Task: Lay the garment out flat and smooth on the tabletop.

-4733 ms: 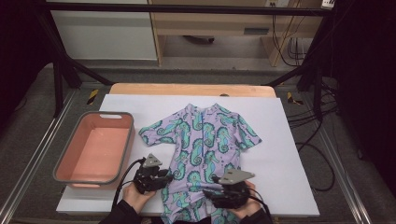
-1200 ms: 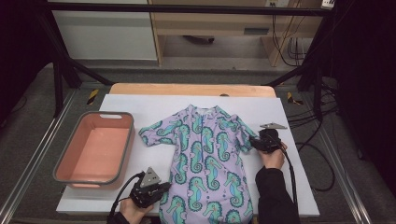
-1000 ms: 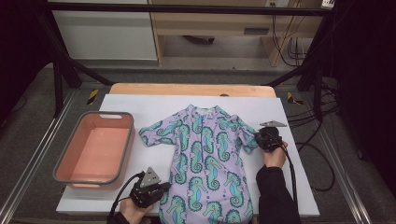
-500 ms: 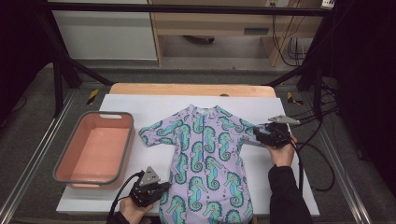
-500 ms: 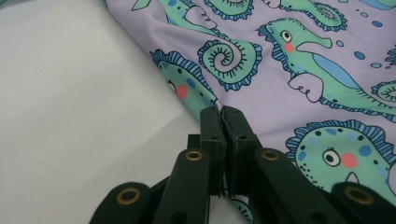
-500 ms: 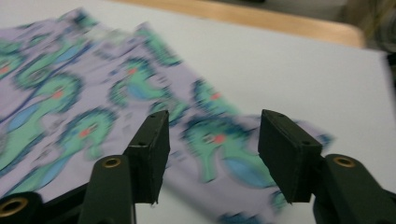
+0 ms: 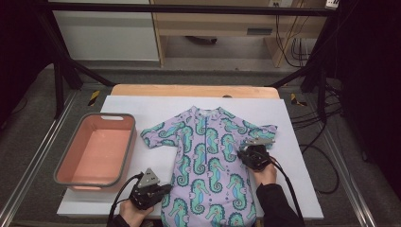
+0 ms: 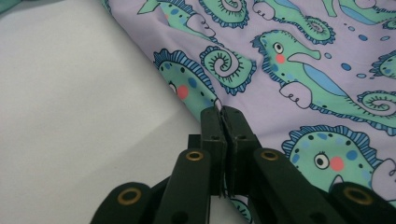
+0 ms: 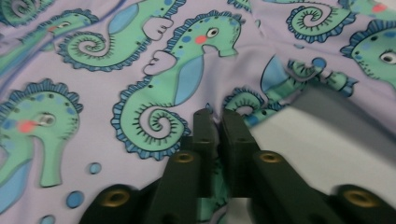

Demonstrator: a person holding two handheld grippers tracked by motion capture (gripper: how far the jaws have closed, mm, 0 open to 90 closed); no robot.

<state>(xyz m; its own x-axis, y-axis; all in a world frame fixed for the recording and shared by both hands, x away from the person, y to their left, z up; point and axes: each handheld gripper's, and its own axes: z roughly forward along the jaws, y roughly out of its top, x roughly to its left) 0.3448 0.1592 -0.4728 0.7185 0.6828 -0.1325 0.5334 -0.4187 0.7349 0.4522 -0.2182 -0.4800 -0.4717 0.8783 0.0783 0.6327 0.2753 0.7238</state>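
A lilac child's swim top printed with green seahorses [image 7: 208, 161] lies flat, neck far, on the white sheet [image 7: 293, 189] covering the table. The left gripper [image 8: 222, 112] pinches its near left edge. The right gripper [image 9: 215, 115] has just snapped closed on the fabric's right side. A coral plastic tub with a grey rim [image 7: 94, 149] sits left.

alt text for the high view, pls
A lilac child's swim shirt printed with green seahorses lies flat on a white sheet over the table; the left claw is shut on its lower left edge and the right claw on its right side below the sleeve. An empty pink tub with a grey rim sits to the left.
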